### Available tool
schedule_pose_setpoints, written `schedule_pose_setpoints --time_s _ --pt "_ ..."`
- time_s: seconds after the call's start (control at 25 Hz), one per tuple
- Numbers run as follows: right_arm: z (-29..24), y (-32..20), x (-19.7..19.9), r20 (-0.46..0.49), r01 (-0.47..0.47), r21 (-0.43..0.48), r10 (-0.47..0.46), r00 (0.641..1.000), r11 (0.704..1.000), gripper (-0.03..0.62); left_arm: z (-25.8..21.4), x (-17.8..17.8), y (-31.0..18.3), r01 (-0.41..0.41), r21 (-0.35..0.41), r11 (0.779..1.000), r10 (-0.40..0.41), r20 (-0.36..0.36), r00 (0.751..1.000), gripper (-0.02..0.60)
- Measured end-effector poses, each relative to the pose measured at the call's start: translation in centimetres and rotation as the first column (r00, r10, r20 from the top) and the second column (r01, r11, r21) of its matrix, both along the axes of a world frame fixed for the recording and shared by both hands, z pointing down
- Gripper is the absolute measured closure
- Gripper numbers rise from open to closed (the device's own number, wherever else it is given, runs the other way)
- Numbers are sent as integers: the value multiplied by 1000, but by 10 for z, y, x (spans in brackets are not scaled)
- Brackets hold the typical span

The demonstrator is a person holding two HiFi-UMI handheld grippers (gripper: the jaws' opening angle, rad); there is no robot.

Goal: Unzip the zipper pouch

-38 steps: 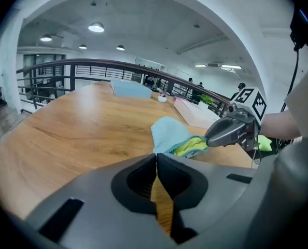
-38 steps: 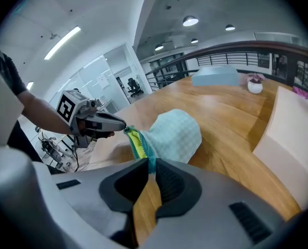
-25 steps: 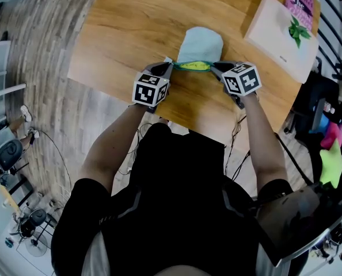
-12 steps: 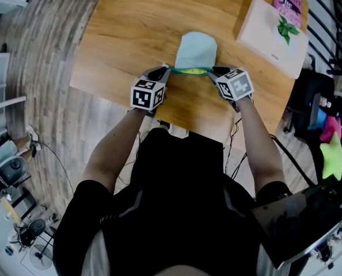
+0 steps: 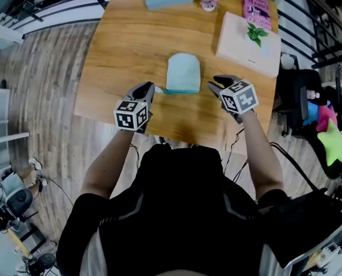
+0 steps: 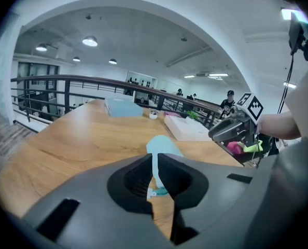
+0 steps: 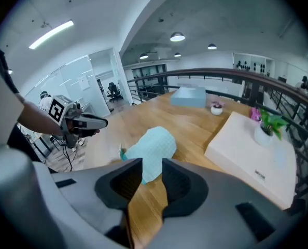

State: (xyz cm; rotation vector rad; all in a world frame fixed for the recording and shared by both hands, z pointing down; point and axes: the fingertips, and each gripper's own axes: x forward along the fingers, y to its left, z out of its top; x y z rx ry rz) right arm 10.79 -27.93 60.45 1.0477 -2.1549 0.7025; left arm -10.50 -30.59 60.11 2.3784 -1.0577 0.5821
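Bright even light from ceiling lamps (image 6: 89, 41), soft shadows, fisheye bending at edges, dark corners

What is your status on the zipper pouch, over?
Left gripper shut, empty; right gripper jaws just opening, empty. Zipper pouch flat on table, both grippers clear of it. Nothing in the way.

Zipper pouch (image 7: 154, 145) partly behind right gripper (image 7: 152, 164)

No text is legible. The pink book (image 5: 257, 11), just behind the white box (image 5: 235, 42), carries cover lettering too small to read. The white box carries one short dark line of print near its front edge, also unreadable.
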Motion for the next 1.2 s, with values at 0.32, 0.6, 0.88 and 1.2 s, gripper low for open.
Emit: schedule_pose_setpoints --time_s 0.32,0.6,0.88,1.2 --pt "-126 -7 24 94 -130 263 109 990 956 467 -114 3 -25 8 245 969 3 -46 999 546" --pt "-224 5 41 139 -192 461 143 980 867 456 -214 14 -31 36 409 912 10 -110 994 546" --pt "-293 20 59 222 -306 600 213 951 739 478 -272 24 -23 52 486 872 21 -143 989 546" --pt "-317 27 56 234 -314 647 211 949 695 552 -294 19 -19 129 542 830 -55 -150 987 548"
